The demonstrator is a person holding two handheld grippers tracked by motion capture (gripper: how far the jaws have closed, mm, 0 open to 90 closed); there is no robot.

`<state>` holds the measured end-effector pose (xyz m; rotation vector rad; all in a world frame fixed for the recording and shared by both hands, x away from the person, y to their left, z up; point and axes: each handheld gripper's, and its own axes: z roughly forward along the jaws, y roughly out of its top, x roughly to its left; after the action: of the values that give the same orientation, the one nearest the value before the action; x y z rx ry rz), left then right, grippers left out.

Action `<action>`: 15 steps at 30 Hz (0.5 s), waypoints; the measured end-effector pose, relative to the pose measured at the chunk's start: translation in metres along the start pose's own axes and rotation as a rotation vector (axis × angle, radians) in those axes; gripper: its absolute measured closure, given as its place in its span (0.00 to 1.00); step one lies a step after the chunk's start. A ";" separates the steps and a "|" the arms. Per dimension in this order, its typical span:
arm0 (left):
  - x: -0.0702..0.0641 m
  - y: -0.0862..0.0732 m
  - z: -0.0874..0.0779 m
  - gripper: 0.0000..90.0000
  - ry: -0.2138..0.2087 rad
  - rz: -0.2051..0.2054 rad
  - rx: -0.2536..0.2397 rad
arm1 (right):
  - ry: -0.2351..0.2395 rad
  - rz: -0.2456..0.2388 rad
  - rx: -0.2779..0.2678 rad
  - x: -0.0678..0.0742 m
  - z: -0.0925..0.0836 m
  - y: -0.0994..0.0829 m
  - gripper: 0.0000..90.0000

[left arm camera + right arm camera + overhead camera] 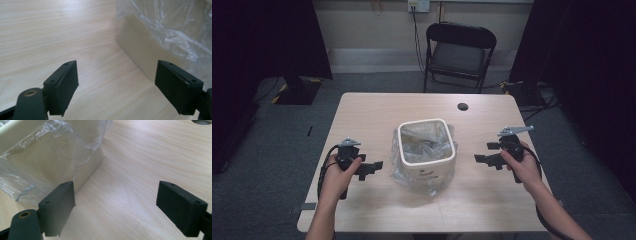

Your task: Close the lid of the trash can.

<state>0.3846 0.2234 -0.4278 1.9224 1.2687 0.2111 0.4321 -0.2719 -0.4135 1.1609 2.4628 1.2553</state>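
Observation:
A small cream waste bin point(427, 150) stands in the middle of the wooden table point(372, 115), lined with a clear plastic bag point(398, 165) that hangs over its rim and down its sides. My left gripper point(371, 168) is held just left of the bin, open and empty. In the left gripper view the bin wall point(136, 47) and the bag point(175, 27) lie ahead at the right, beyond the left gripper point(120, 87). My right gripper point(482, 159) hovers right of the bin, open and empty. In the right gripper view the bin point(82, 167) and bag point(37, 162) sit ahead at the left of the right gripper point(117, 207).
A dark round cable hole point(462, 106) marks the table's far right part. A black folding chair point(459, 52) stands behind the table. Grey carpet point(272, 150) surrounds it, with dark curtains at both sides and cables on the floor at the right.

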 end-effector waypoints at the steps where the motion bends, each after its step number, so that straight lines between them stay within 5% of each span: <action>1: 0.001 -0.001 0.000 0.21 0.000 0.001 0.004 | 0.001 0.003 0.002 0.000 0.000 -0.001 0.16; 15: 0.011 -0.015 0.003 0.21 0.010 -0.025 0.017 | -0.011 0.023 0.002 -0.010 -0.004 -0.016 0.16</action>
<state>0.3811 0.2340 -0.4436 1.9209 1.3044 0.1976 0.4278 -0.2869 -0.4244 1.1968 2.4502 1.2499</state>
